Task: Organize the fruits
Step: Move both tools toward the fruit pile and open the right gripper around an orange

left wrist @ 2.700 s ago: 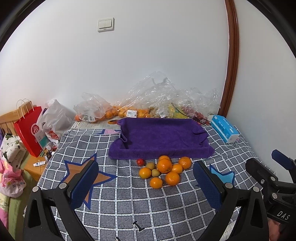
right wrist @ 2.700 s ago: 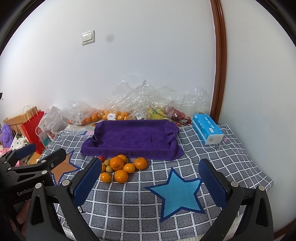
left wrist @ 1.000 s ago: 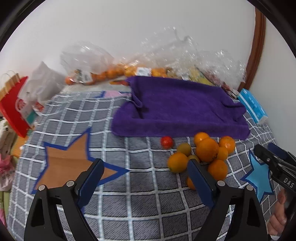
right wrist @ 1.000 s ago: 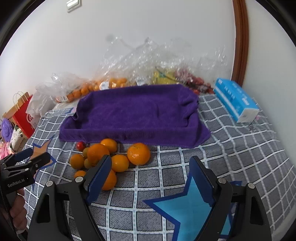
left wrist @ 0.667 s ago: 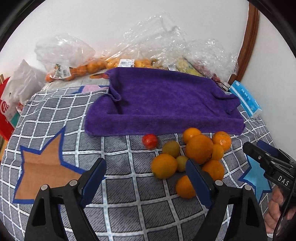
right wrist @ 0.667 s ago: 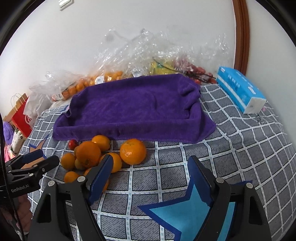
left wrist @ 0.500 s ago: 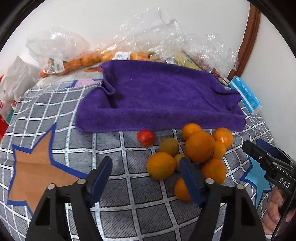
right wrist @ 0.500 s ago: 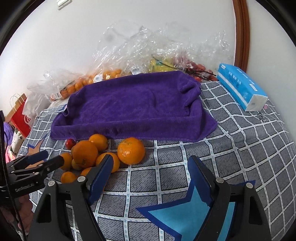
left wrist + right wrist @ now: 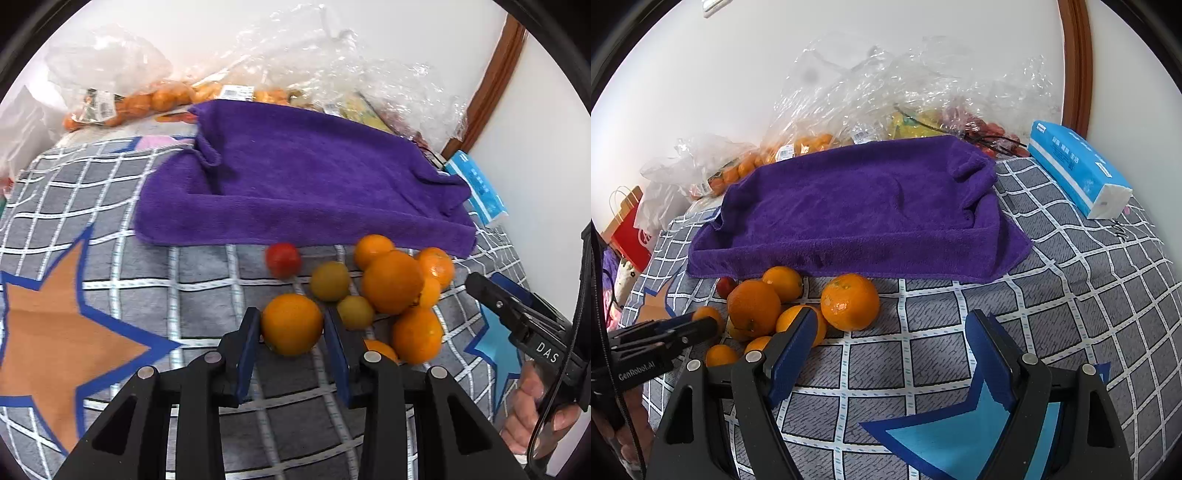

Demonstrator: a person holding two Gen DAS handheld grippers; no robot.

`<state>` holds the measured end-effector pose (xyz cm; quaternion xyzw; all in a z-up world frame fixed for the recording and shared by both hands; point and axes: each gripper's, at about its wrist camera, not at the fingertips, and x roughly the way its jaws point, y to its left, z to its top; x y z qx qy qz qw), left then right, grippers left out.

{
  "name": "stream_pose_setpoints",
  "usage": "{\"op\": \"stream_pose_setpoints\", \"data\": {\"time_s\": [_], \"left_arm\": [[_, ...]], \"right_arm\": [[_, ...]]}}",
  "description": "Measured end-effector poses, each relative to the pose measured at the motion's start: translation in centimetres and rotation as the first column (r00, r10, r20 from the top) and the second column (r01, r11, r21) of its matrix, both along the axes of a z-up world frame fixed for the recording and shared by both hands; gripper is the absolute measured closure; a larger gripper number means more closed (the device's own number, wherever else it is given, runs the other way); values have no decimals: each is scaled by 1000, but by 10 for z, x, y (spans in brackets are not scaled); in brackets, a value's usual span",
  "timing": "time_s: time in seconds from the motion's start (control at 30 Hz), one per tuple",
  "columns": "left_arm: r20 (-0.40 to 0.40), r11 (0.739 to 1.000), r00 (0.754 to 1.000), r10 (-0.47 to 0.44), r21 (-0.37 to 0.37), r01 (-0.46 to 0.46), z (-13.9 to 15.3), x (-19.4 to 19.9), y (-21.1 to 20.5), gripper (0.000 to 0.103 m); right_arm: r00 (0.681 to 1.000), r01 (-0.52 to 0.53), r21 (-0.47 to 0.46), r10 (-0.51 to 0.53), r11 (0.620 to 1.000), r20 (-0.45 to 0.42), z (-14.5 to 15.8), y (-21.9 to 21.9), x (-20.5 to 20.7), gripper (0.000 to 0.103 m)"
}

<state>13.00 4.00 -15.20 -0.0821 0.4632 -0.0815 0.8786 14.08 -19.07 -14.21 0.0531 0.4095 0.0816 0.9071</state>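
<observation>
My left gripper [image 9: 291, 332] is closing its jaws around the nearest orange [image 9: 291, 324] in the pile on the table. My right gripper [image 9: 890, 350] hangs open and empty. The purple towel [image 9: 303, 184] holds no fruit yet; sorting has barely started.

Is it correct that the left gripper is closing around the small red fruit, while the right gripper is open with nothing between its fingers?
Not quite. In the left wrist view the left gripper is closing around an orange, not the red fruit. The right gripper is indeed open and empty.
</observation>
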Motion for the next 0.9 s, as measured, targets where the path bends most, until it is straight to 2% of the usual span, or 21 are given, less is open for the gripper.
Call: {"op": "stream_pose_setpoints", "data": {"time_s": [0.2,0.37,0.6,0.73,0.9], "left_arm": [[0,1000,1000,7,30,-7,-7,6,-1,69],[41,998,999,-5,65,3,-9,7,-5,70],[83,998,996,-11,60,6,-10,6,-4,70],[89,999,996,-12,33,9,-13,6,-2,70],[95,999,995,-17,44,12,-13,6,-4,70]], "right_arm": [[1000,-4,1,4,1000,-2,-2,-1,4,21],[1000,-18,-7,18,1000,-3,-5,1,7,21],[998,-52,1,52,999,-41,-15,9,19,36],[997,-64,26,66,998,-51,-16,13,26,37],[996,-60,33,62,998,-59,-17,18,36,39]]}}
